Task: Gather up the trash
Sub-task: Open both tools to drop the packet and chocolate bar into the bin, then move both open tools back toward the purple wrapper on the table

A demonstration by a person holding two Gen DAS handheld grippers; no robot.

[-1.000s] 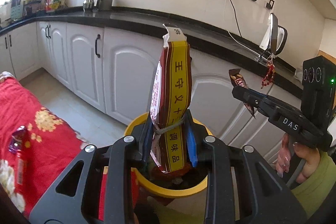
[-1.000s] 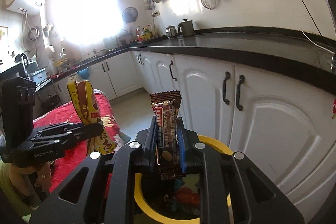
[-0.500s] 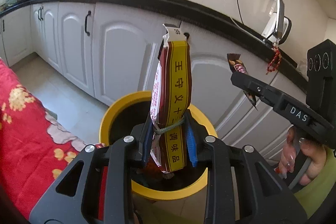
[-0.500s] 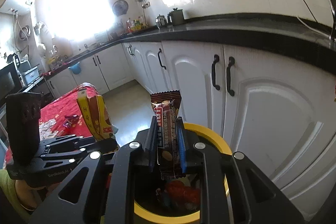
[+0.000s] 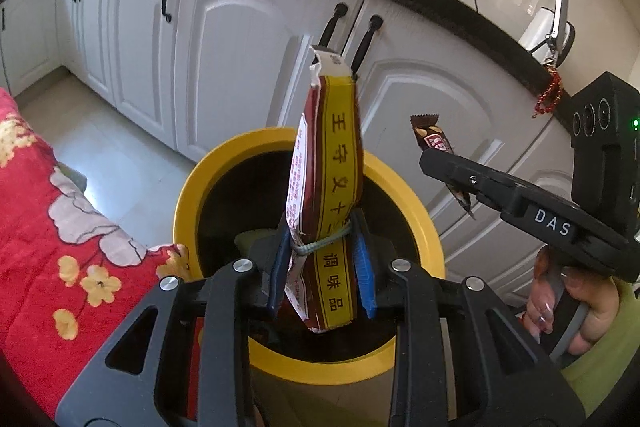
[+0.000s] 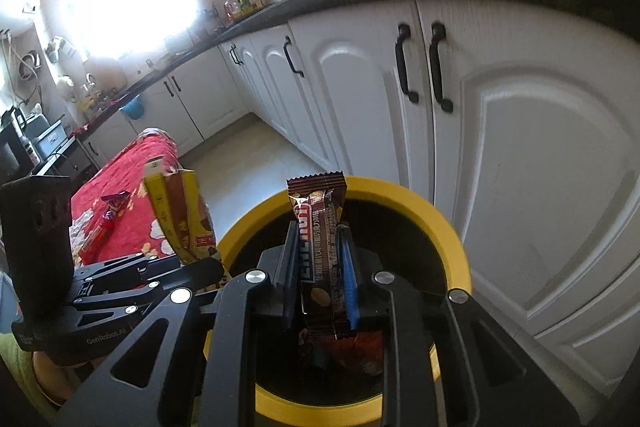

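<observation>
**Two wrappers held upright over the bin**

The left gripper (image 5: 322, 267) clamps a yellow-and-maroon seasoning packet (image 5: 328, 187), long axis vertical, torn end up, above the yellow-rimmed bin (image 5: 416, 195). The right gripper (image 6: 318, 291) pinches a brown snack wrapper (image 6: 320, 251), also upright, over the same opening. White cabinets (image 6: 540, 167) stand just behind the rim; a red floral cloth (image 5: 60, 247) borders its left.
</observation>
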